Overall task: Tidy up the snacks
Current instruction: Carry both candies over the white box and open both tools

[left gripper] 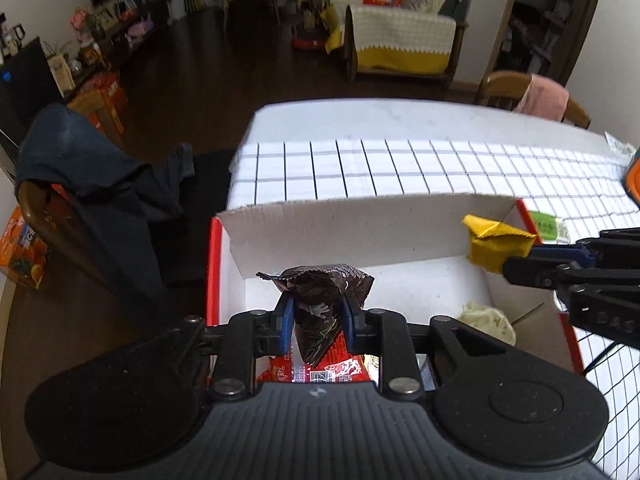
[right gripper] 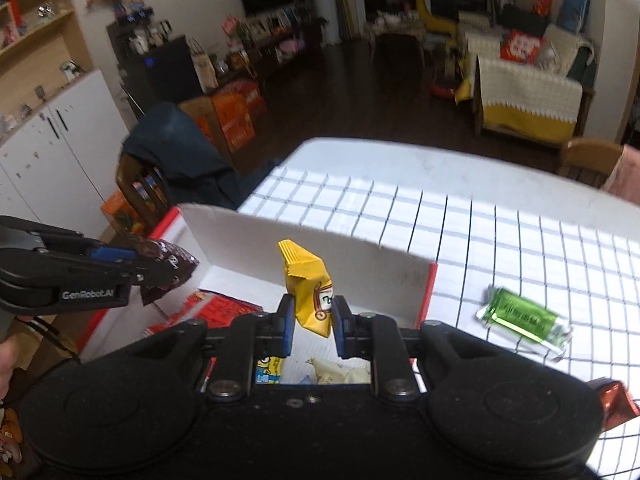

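- left gripper over the near end of the white box, fingers clamped on a dark brown snack packet.
- right gripper also above the box, fingers clamped on a yellow snack packet, held upright.
- inside the box: red packets under the left gripper, a pale wrapped snack toward the right wall.
- green packet lying outside the box, on the checked surface just right of the red-edged wall.
- red foil piece at the right edge, partly hidden.
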`<state>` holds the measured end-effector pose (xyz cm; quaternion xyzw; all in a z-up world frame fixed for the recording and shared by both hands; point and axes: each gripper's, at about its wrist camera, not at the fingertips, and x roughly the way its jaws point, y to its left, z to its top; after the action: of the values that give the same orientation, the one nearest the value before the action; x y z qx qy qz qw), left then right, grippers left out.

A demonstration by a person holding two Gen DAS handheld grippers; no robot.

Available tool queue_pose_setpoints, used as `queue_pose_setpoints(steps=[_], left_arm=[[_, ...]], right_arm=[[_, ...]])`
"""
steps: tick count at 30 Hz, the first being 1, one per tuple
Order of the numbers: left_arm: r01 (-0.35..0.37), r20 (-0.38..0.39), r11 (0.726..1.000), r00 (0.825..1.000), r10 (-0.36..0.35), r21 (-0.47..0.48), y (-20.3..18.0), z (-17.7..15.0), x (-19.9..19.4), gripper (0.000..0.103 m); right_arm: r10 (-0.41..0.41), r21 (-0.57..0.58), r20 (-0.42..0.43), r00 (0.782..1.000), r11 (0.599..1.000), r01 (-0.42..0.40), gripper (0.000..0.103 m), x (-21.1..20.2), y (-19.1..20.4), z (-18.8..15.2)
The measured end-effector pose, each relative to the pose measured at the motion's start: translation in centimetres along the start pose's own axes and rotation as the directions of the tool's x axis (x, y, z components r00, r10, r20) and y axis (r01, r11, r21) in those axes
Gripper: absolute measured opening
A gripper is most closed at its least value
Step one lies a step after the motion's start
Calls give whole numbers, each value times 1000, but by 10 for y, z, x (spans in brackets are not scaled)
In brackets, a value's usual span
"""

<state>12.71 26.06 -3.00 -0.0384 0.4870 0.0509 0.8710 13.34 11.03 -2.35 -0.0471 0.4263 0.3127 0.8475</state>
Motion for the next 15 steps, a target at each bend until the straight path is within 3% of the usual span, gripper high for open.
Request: queue_pose_setpoints(steps=[6, 15], left_arm=[[1, -111, 999, 994, 4, 44, -9, 10, 25, 24], [-10, -265, 998, 964, 27, 62, -22, 15, 61, 24]], right_arm=[[-21, 27, -106, 994, 999, 24, 17, 38, -3, 2], [-32, -5, -188, 982, 999, 31, 17, 58, 0, -12]])
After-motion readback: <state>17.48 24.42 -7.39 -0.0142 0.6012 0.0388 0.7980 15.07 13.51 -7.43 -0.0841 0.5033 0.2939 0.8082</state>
